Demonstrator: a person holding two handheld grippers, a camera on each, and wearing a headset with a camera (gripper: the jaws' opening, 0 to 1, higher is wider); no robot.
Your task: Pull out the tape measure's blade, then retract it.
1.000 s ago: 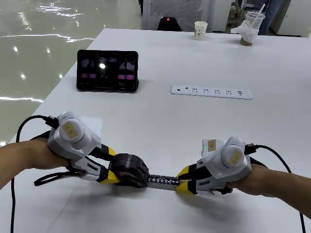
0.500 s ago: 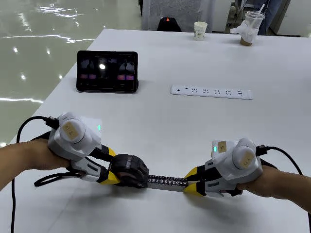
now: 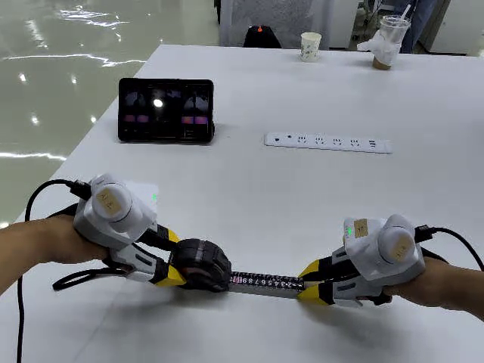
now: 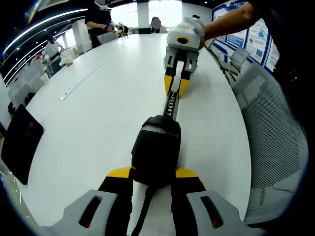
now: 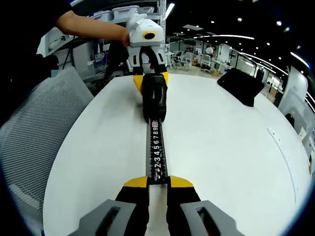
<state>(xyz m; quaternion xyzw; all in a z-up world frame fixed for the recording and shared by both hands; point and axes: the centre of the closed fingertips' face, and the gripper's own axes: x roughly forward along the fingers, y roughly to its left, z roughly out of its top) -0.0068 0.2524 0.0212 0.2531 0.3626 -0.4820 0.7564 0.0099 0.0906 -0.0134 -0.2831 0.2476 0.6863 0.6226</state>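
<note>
A black tape measure case point(image 3: 200, 265) point(image 4: 155, 150) point(image 5: 154, 96) rests on the white table point(image 3: 318, 204), and my left gripper point(image 3: 173, 259) point(image 4: 153, 173) is shut on it. Its numbered blade point(image 3: 266, 282) point(image 4: 171, 103) point(image 5: 157, 151) runs rightward, flat on the table. My right gripper point(image 3: 310, 282) point(image 5: 158, 182) is shut on the blade's free end. In the left gripper view the right gripper point(image 4: 176, 84) stands at the far end of the blade. From the right gripper view, the left gripper point(image 5: 150, 78) sits behind the case.
A dark tablet point(image 3: 165, 110) stands propped at the back left. A white power strip point(image 3: 327, 142) lies mid-table. Two cups point(image 3: 311, 47) point(image 3: 393, 42) are at the far edge. Cables point(image 3: 45, 193) trail from both grippers. A mesh chair point(image 4: 275, 137) stands beside the table.
My right gripper has moved to the right with the blade's end, drawing more blade out of the case. The left gripper and case have stayed put.
</note>
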